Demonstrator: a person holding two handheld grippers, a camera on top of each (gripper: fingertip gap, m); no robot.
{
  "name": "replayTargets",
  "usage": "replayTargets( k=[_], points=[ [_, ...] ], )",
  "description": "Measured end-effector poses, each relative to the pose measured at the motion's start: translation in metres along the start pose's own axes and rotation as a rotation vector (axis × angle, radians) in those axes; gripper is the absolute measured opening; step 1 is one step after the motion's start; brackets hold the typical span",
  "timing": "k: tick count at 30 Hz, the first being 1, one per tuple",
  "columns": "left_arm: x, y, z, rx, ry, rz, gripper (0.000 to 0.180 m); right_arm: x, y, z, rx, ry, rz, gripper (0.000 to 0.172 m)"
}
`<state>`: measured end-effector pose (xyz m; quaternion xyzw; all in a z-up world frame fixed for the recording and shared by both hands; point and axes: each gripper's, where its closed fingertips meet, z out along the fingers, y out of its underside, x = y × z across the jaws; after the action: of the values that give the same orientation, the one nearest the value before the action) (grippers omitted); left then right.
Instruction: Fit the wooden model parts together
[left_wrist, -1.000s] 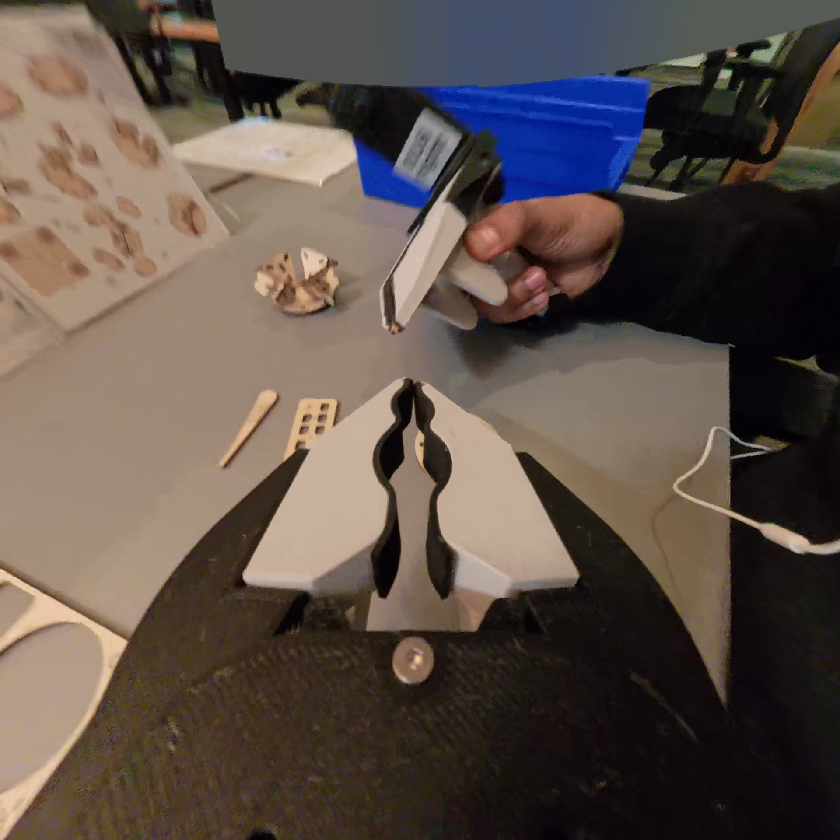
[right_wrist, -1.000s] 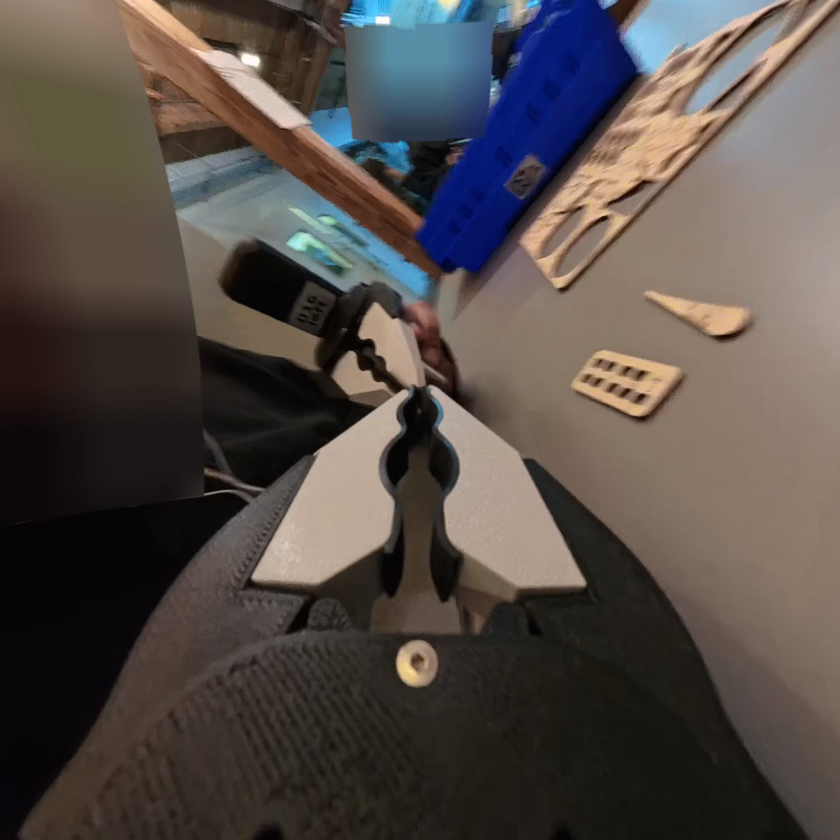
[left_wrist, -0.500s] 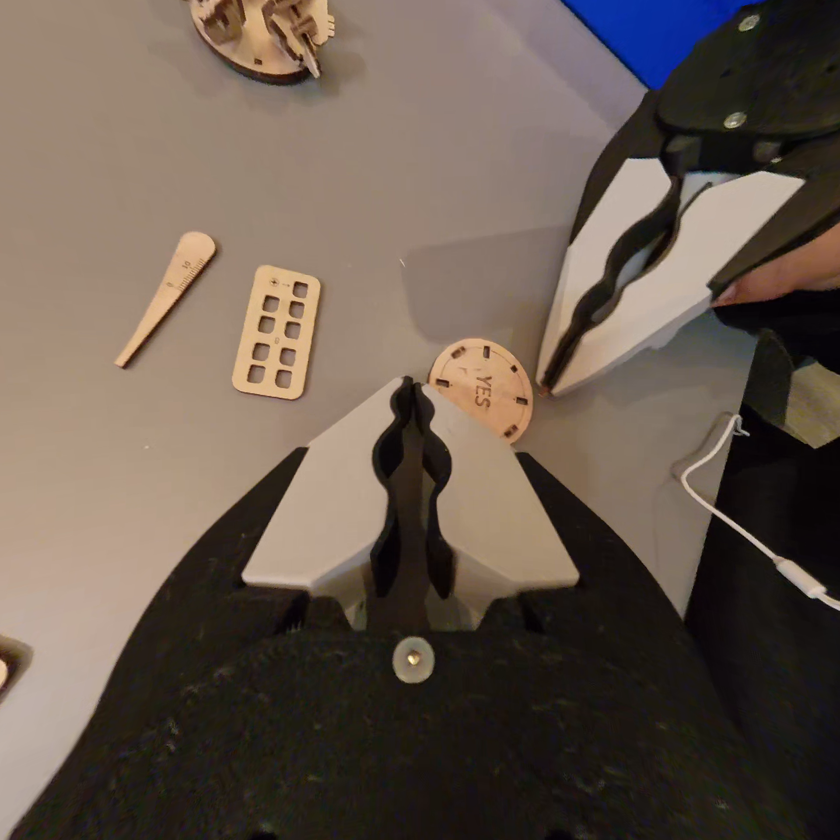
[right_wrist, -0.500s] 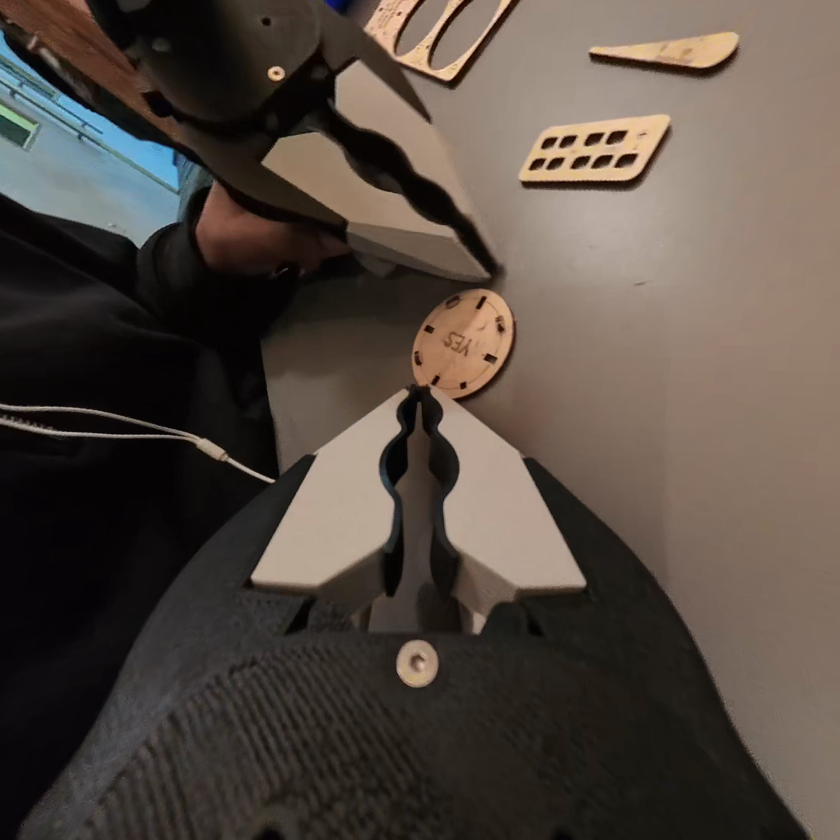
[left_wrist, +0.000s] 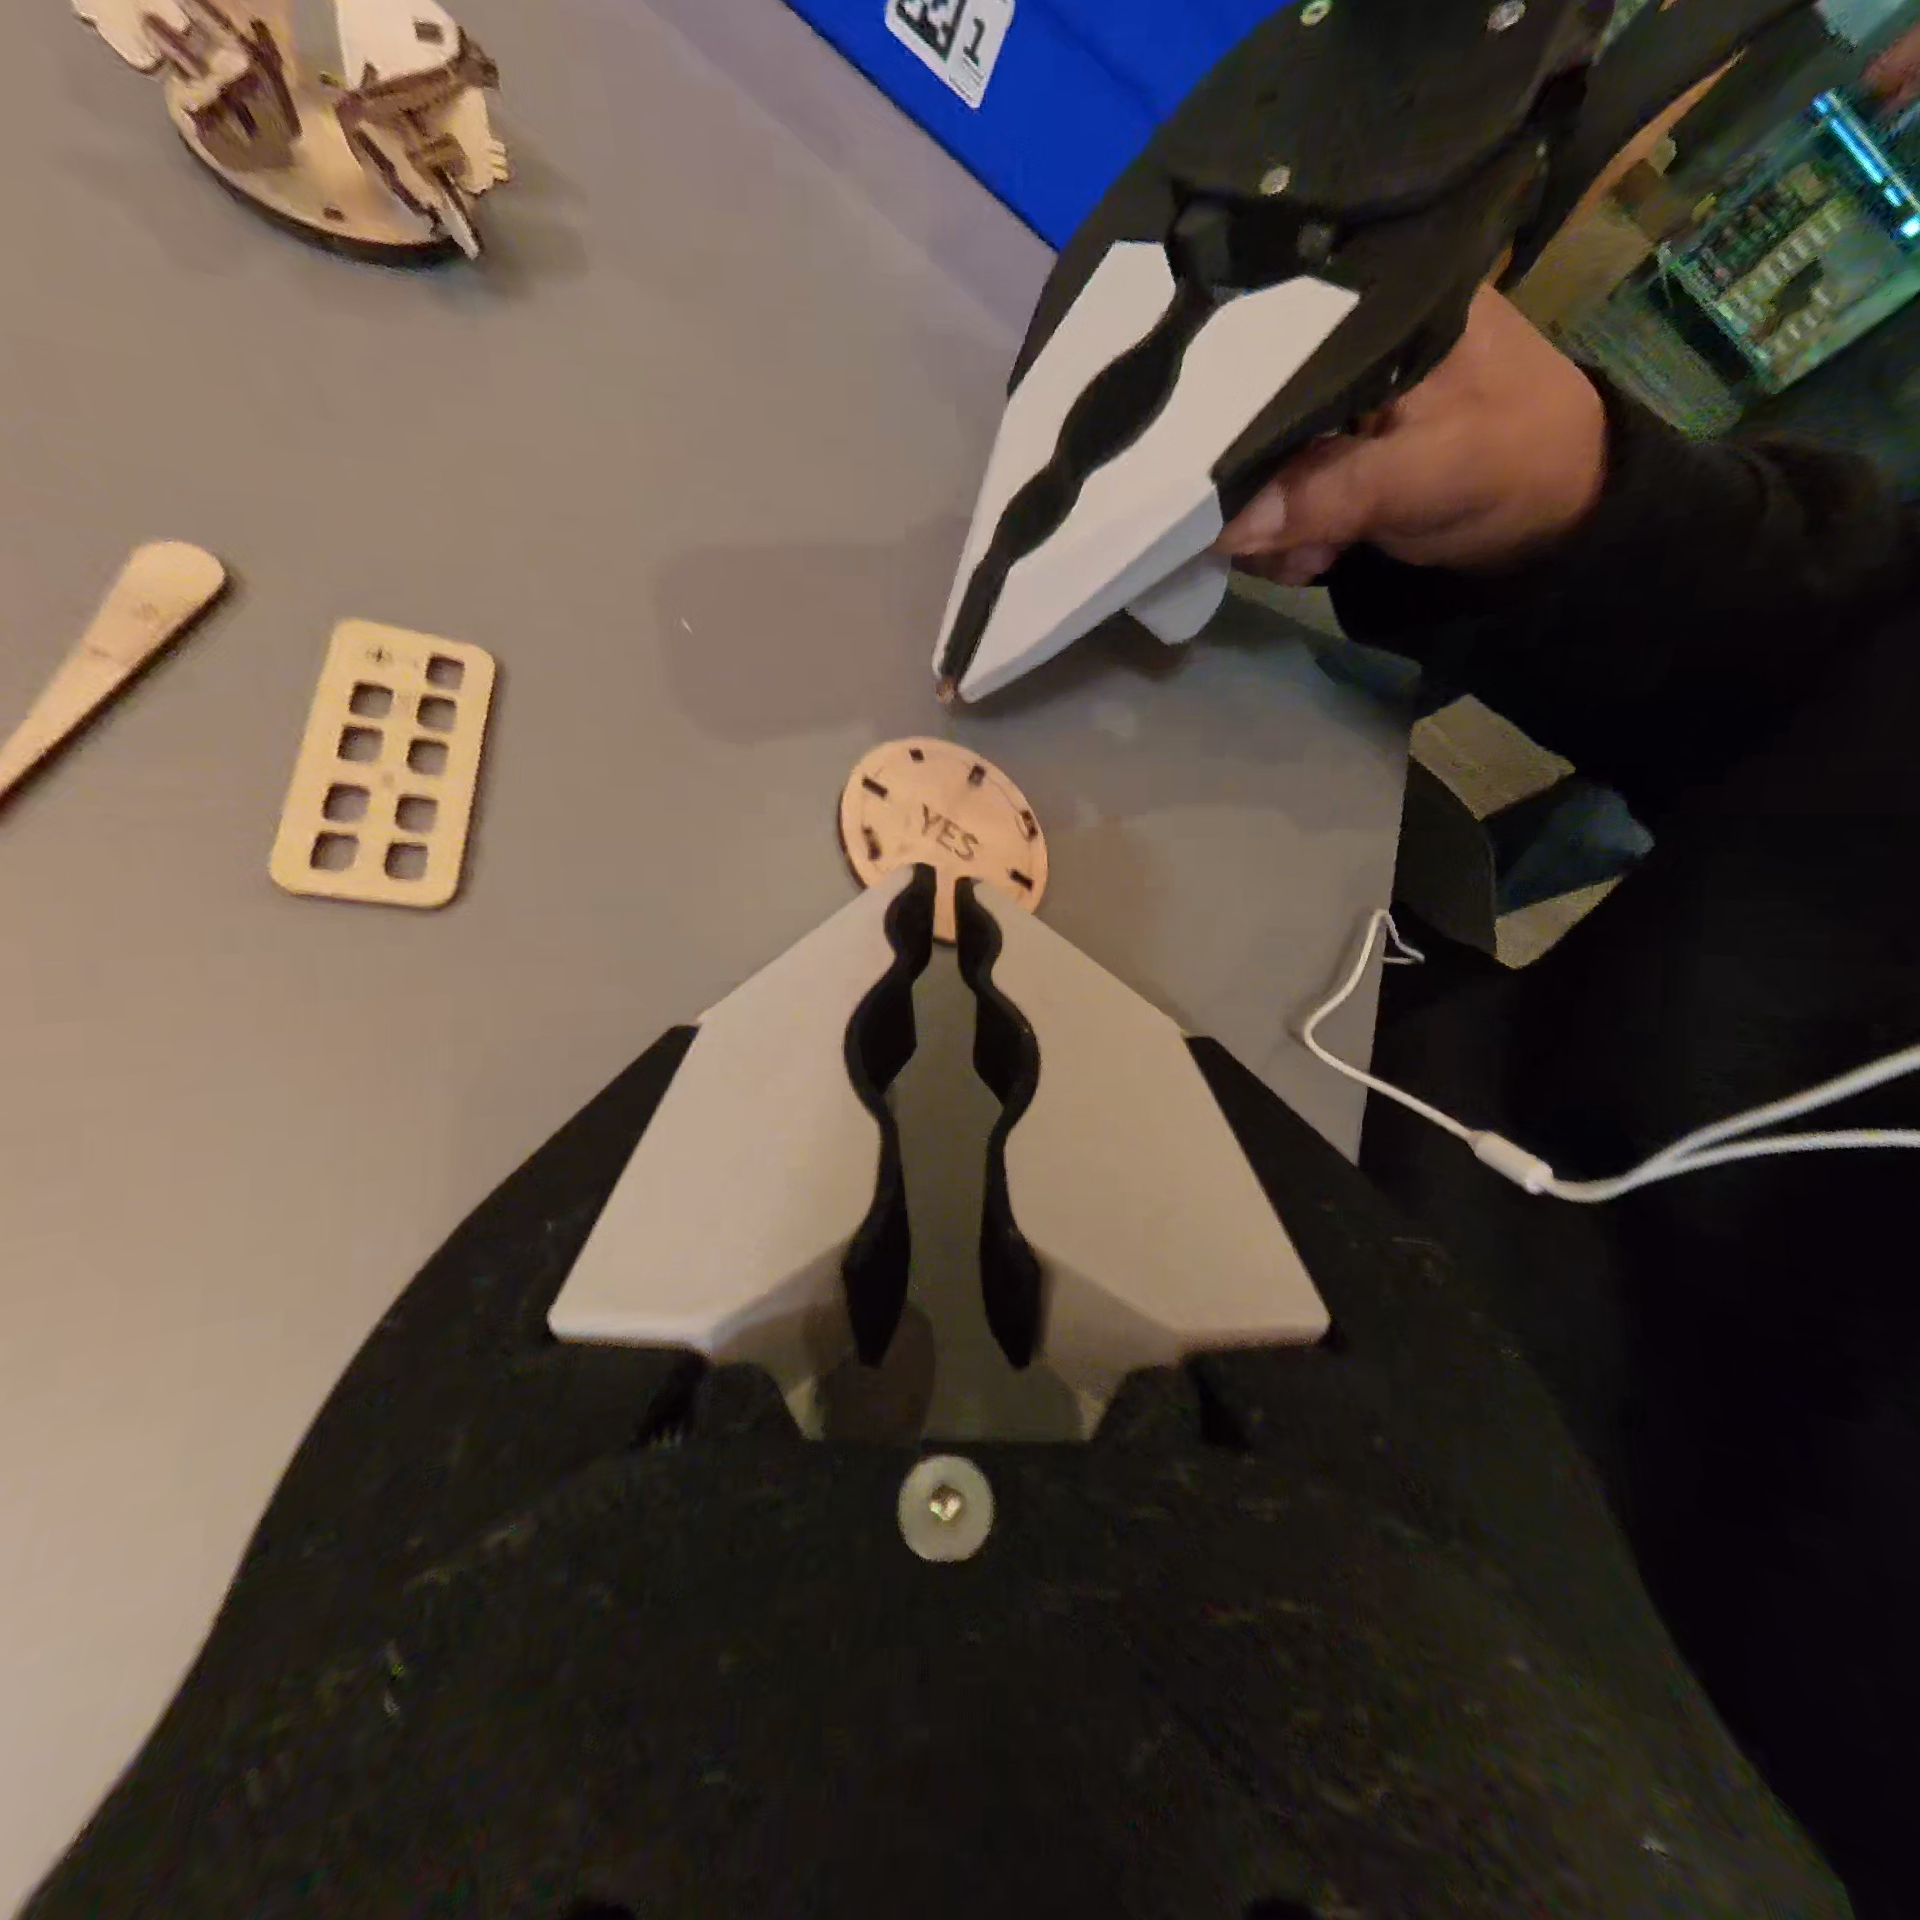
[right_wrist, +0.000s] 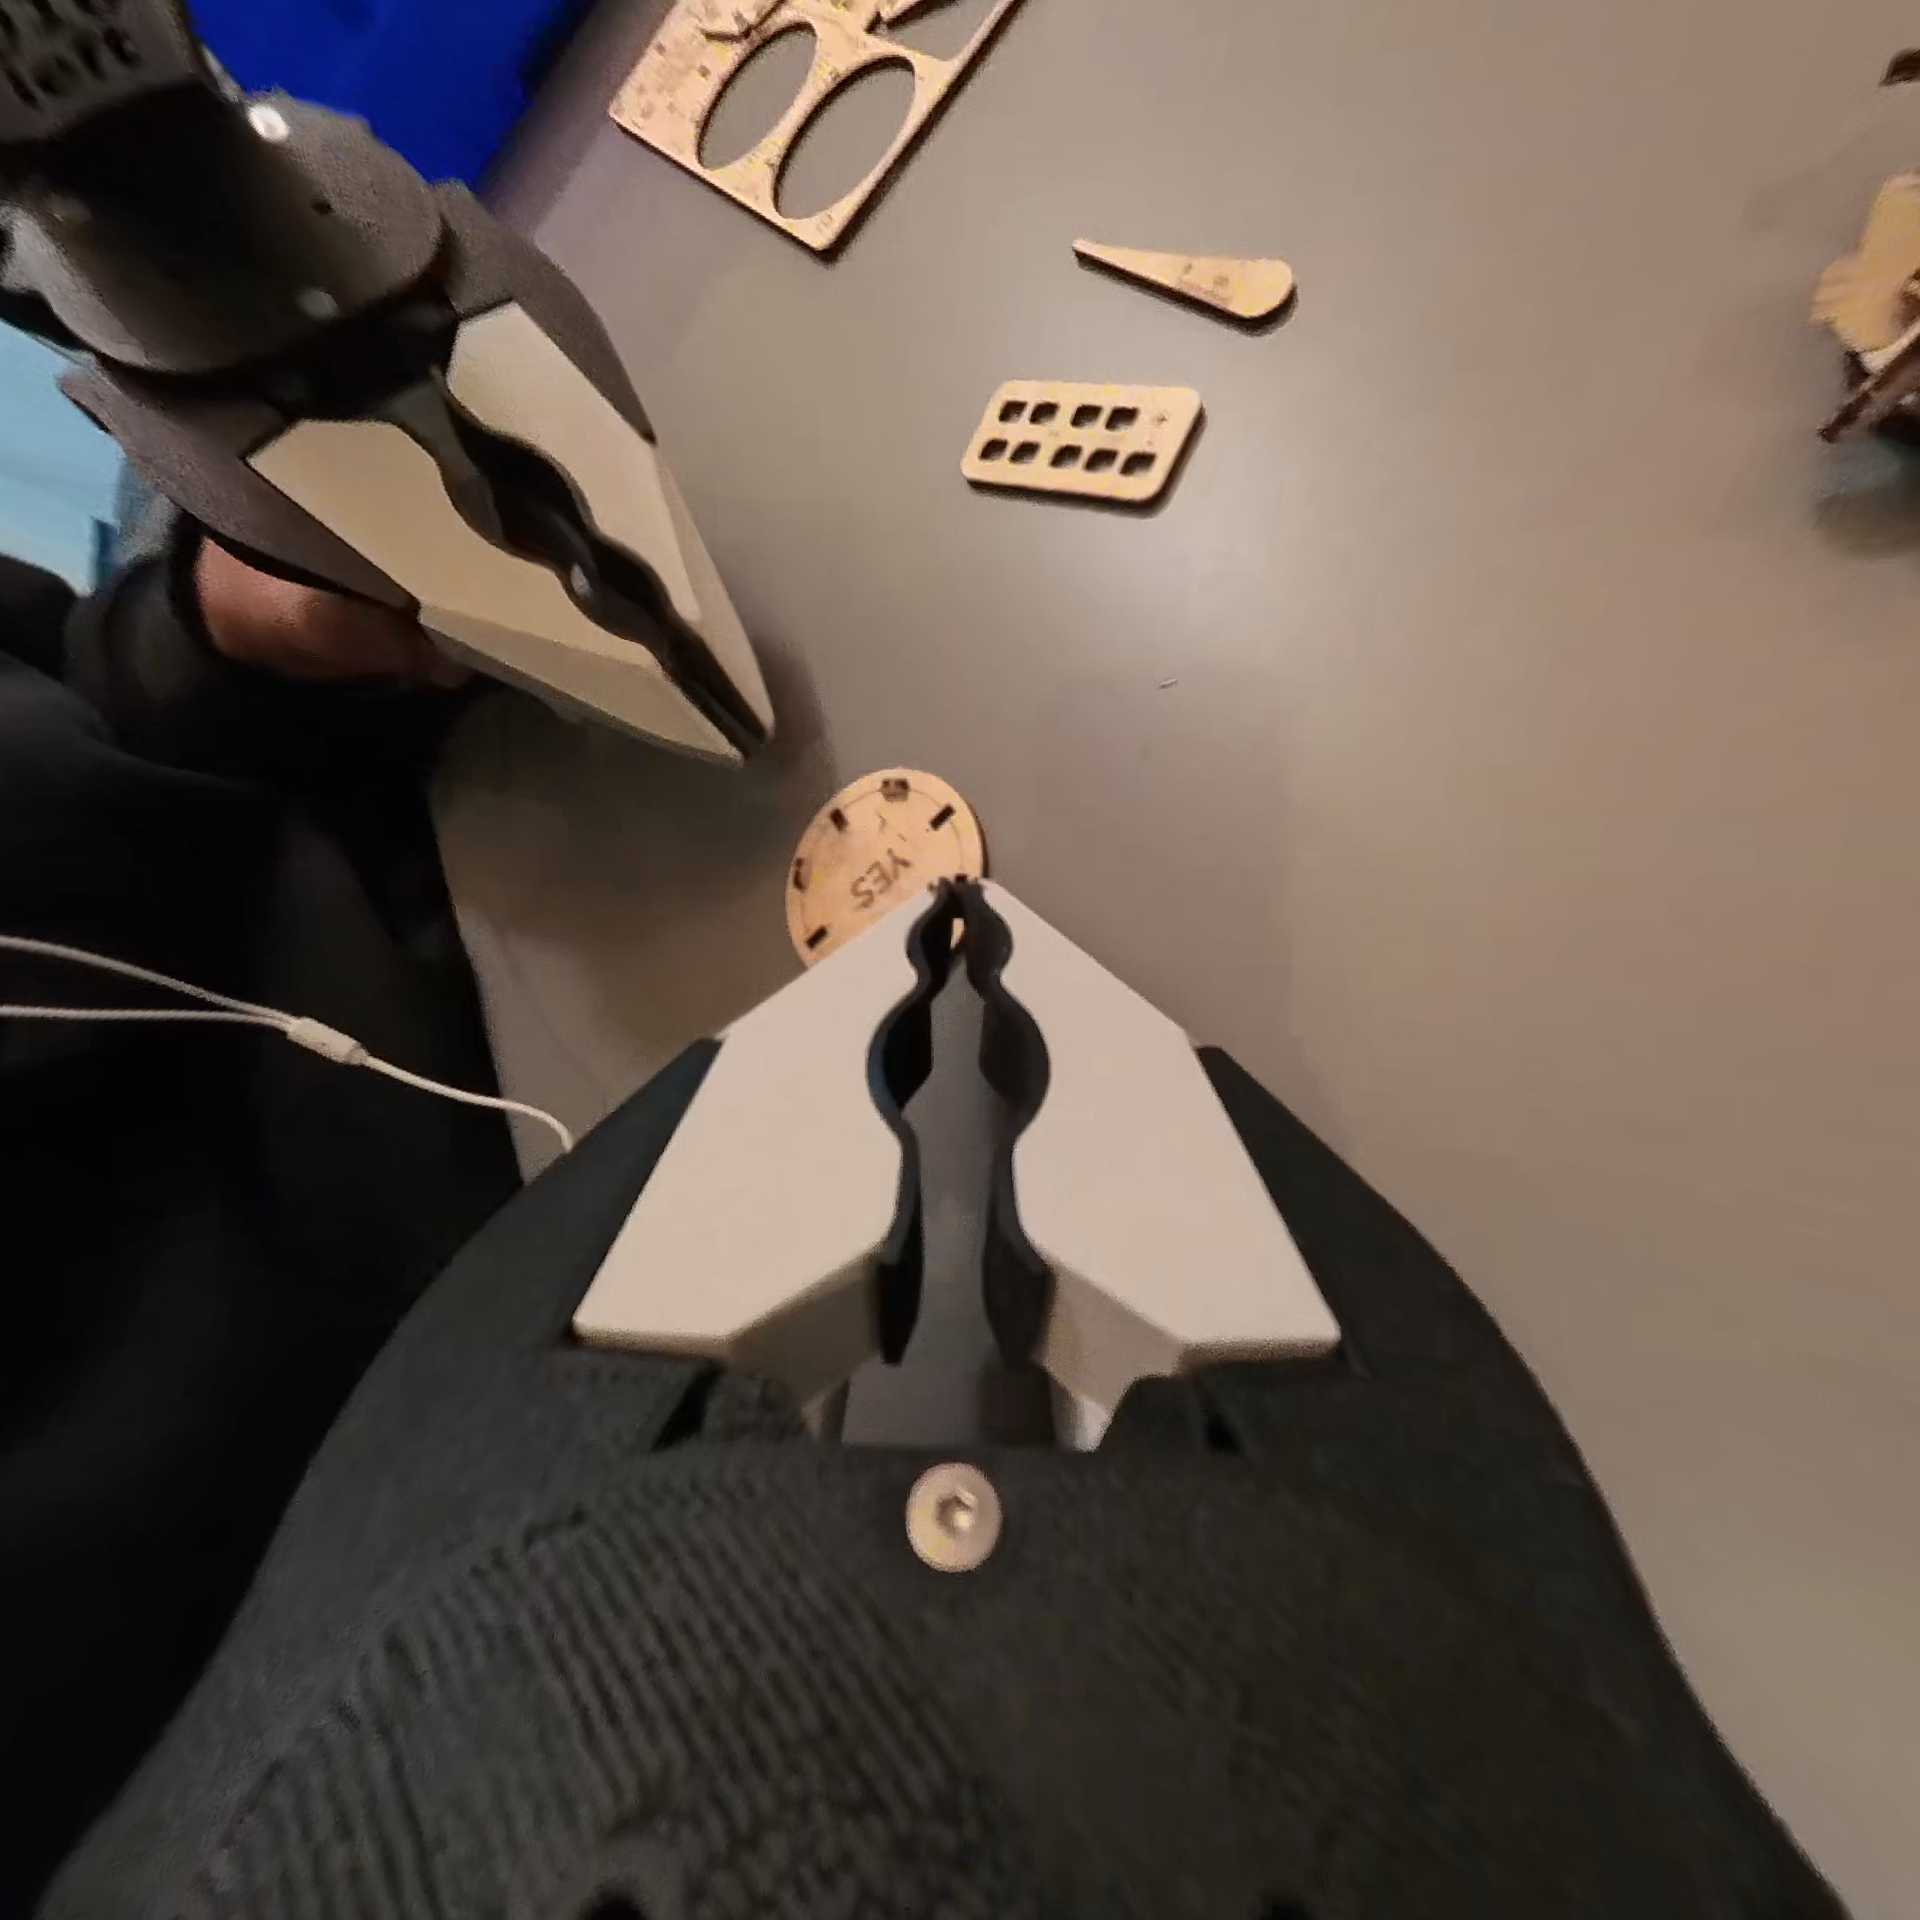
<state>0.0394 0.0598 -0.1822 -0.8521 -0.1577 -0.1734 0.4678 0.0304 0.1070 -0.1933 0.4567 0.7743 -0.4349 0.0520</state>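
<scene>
Item: round wooden disc, flat on grey tabletop, near its edge. Your left gripper hangs over the disc, fingers slightly parted, seemingly holding nothing. Your right gripper, fingers closed and bare, hovers beside it. Slotted wooden plate lies apart.

Left gripper, right gripper: grey pointy fingers, wavy black pads, rough black body, silver screw. Black sleeve.

On the tabletop lie one round wooden disc, one slotted wooden rectangle and one tapered wooden stick. One assembled wooden model stands there, beside one blue bin. Two tongs, left and right, hover above.
</scene>
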Motion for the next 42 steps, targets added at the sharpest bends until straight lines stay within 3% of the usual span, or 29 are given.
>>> replayTargets(
  k=[5,9,21,42],
  points=[
    [-0.004,0.005,0.023,-0.106,-0.013,0.034,0.000,-0.003,-0.001,0.007,-0.083,0.051,-0.031,0.000],
    [-0.007,0.005,0.023,-0.099,-0.035,0.013,0.000,-0.002,0.001,0.010,-0.140,0.094,-0.029,0.000],
    [0.003,0.014,0.025,-0.136,0.071,-0.093,0.000,-0.002,0.009,0.013,-0.294,0.245,-0.062,0.000],
    [-0.002,0.012,0.023,-0.118,0.081,-0.160,0.000,-0.001,0.005,0.017,-0.531,0.272,-0.079,0.000]
  ],
)
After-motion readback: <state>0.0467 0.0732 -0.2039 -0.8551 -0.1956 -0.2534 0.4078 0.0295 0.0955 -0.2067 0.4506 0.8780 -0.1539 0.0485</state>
